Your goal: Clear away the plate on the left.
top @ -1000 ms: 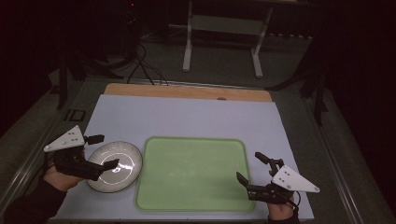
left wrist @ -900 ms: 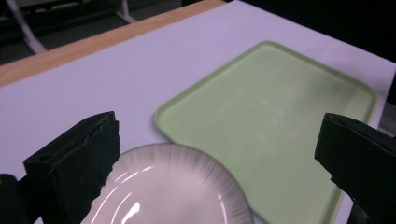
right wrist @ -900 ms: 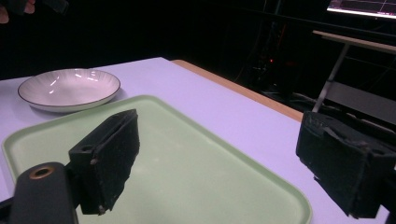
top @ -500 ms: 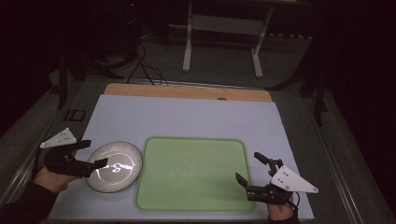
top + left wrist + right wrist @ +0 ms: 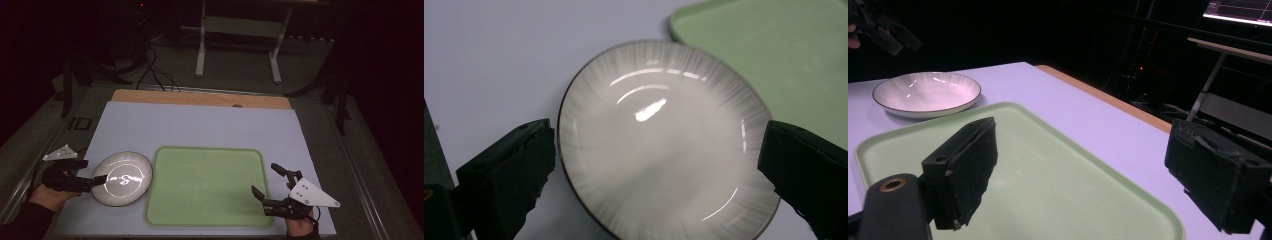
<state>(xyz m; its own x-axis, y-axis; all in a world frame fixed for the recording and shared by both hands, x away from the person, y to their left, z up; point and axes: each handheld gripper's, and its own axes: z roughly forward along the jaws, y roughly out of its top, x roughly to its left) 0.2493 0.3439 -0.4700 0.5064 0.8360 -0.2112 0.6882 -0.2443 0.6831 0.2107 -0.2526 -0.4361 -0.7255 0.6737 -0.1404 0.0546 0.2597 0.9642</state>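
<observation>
The tray (image 5: pixel 205 185) fills the table's (image 5: pixel 200 125) centre; the plate (image 5: pixel 122 178) lies just beside it at nine o'clock. Left gripper (image 5: pixel 92 182) gapes around the plate's rim; right gripper (image 5: pixel 265 187), also open, hovers at four o'clock. The glossy plate could slip from a shallow bite.

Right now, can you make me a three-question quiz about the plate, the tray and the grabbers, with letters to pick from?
1. Where does the plate lie?
A. on the tray
B. on the table beside the tray's left edge
C. on the floor

2. What colour is the tray?
A. green
B. red
C. black

3. How do the left gripper's jaws stand?
A. shut tight on a spoon
B. open, one on each side of the plate
C. shut and empty

Answers:
1. B, the high view shows it on the pale table next to the tray.
2. A, it looks pale green in every view.
3. B, the left gripper view shows a wide gap with the plate between.
</observation>
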